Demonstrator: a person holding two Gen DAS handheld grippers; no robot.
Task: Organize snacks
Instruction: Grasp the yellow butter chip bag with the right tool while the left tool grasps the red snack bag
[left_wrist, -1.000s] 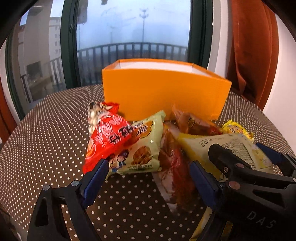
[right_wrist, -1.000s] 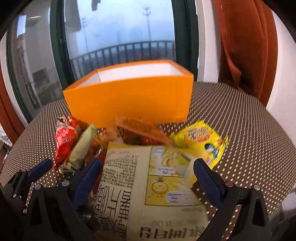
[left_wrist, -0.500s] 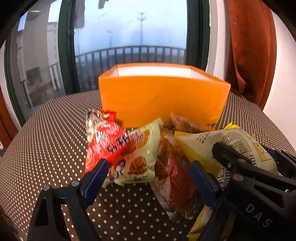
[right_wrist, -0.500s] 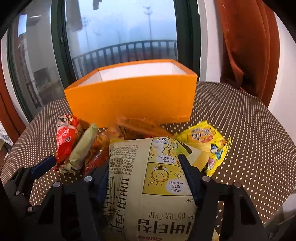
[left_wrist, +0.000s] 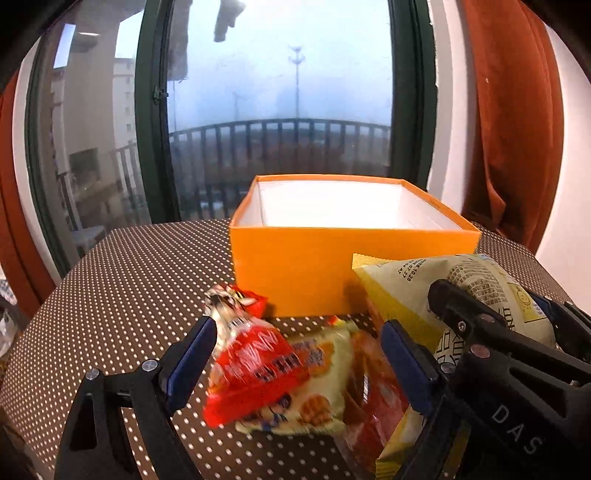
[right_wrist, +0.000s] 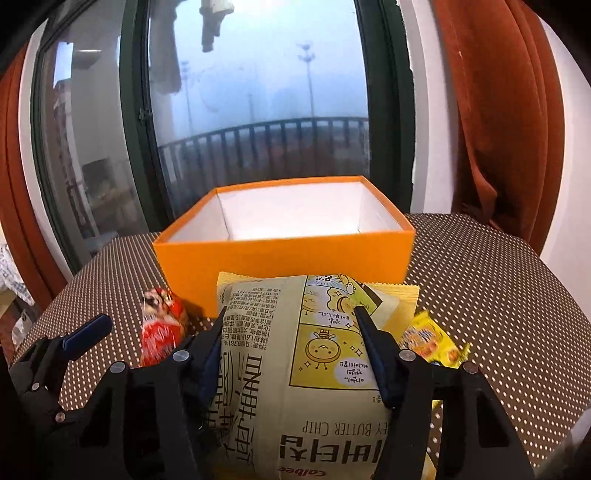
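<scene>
- Holding a honey butter chip bag (right_wrist: 295, 354), the right gripper (right_wrist: 295, 354) has just been closing on it; its two blue pads press into the puffy sides, so the bag is clamped between them and appears lifted off the pile.
- From the left wrist view the same bag (left_wrist: 443, 295) hangs in front of the near wall of the orange box (left_wrist: 332, 280), at about the height of its rim and not yet above the opening.
- The left gripper (left_wrist: 295, 363) is spread wide and grips nothing: a red snack packet (left_wrist: 255, 376) and a pale green biscuit packet (left_wrist: 317, 395) lie between and beyond its pads, with no pad pressing on either.
- The box stands on the dotted table (left_wrist: 122, 295) by the window, and what shows of its white inside looks empty, though its floor is hidden from both cameras.
- Judging by that, the sorting is at its very start: one bag is picked up and none is yet stored.
- Left on the table in front of the box are the red packet, the green packet, a reddish clear-wrapped pack (left_wrist: 373, 402) beside them, and a small yellow packet (right_wrist: 432, 339) to the right of the held bag.
- The step in hand is probably carrying the chip bag over the near wall and letting it go inside; the other packets would each need the same trip.
</scene>
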